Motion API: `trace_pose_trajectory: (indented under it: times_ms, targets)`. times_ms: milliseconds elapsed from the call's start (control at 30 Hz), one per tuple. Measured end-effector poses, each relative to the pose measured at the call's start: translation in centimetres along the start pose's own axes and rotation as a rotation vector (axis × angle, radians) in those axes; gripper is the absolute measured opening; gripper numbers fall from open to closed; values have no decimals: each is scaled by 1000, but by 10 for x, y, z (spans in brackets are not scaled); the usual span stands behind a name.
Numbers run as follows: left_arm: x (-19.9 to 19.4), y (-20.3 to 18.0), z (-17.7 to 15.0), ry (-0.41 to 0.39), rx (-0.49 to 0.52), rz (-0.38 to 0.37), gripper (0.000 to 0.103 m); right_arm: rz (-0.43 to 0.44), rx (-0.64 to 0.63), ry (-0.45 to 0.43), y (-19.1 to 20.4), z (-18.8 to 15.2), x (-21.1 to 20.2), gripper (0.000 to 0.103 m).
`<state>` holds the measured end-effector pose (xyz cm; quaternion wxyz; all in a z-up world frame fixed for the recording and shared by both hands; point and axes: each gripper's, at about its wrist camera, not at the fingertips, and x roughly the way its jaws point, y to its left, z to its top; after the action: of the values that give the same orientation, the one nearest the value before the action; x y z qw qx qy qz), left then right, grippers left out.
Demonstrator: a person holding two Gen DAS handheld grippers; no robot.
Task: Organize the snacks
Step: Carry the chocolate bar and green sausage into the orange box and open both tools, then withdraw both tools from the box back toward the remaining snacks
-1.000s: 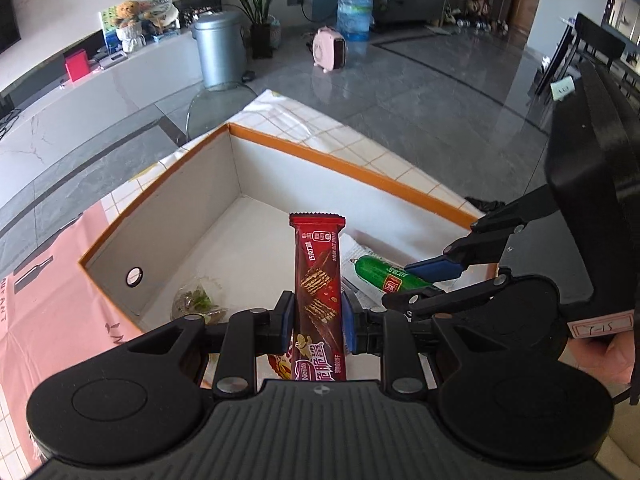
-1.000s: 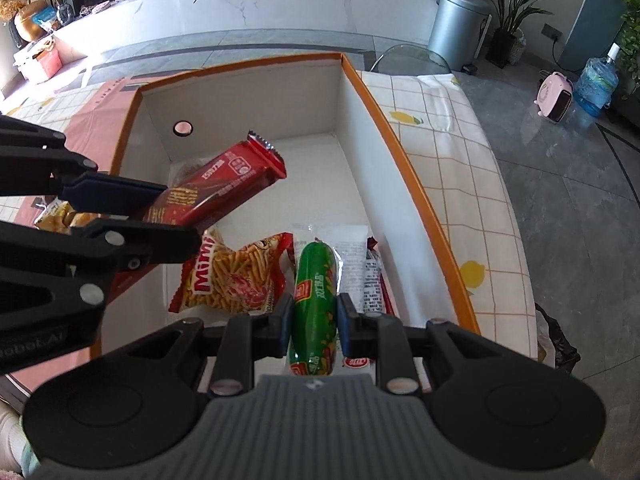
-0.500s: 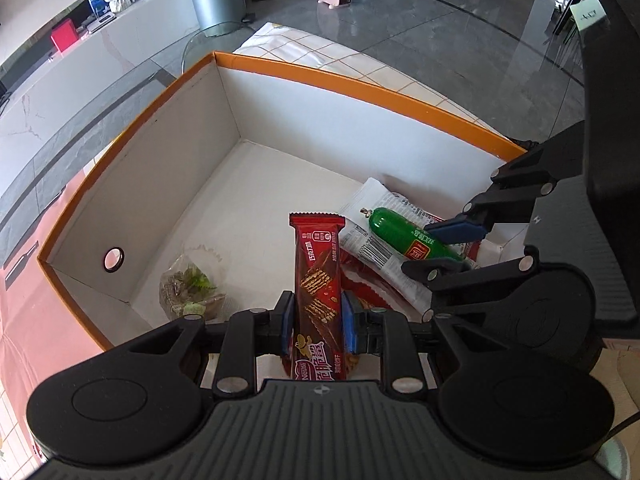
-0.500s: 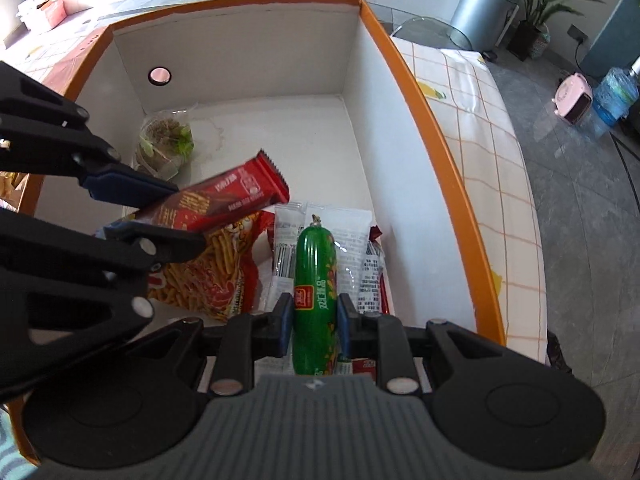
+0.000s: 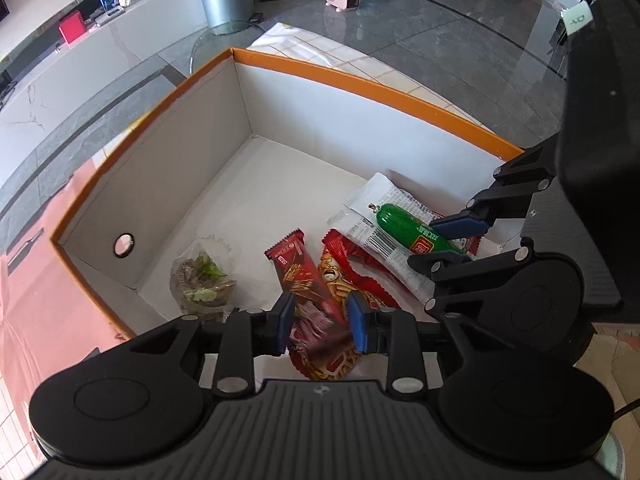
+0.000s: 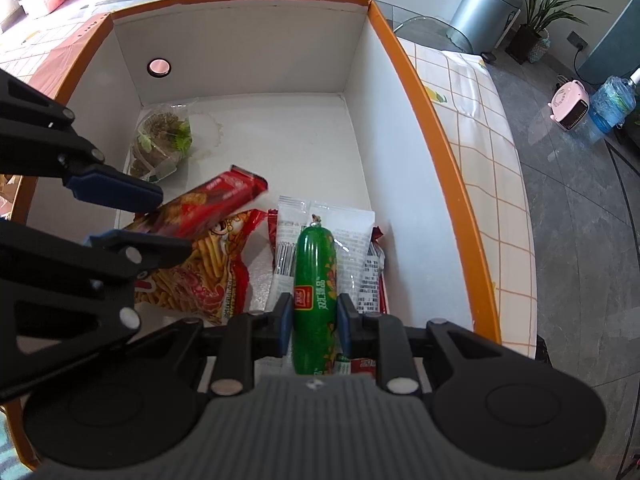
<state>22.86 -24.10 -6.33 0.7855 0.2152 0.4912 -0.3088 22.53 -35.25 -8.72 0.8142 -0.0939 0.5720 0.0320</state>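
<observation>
Orange-rimmed box (image 5: pixel 360 80) — far half of floor bare

- The far half of my box's (image 6: pixel 404 64) white floor lies bare, open from above.
- Near end crowded: chip bag (image 6: pixel 200 276), white packets (image 6: pixel 356 232), clear pouch (image 6: pixel 162 140) in the left corner.
- My two grippers hang close together there.
</observation>
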Motion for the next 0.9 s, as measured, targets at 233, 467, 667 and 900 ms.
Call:
trace_pose_trajectory:
  times_ms: [233,467,667,900]
  targets:
    - [-23,10,-5,-33,-37,17,62,-5,40,33,-1,1,-5,32]
    - [-46,13,-15,-47,-45,41,69,-16,75,50,6,1,-20,55]
    - [-74,14,-27,-83,-52,63,71,-21,124,37,13,2,-46,66]
    - [-109,18,-47,-133,-71,106,73,-7,190,-15,30,-4,-86,70]
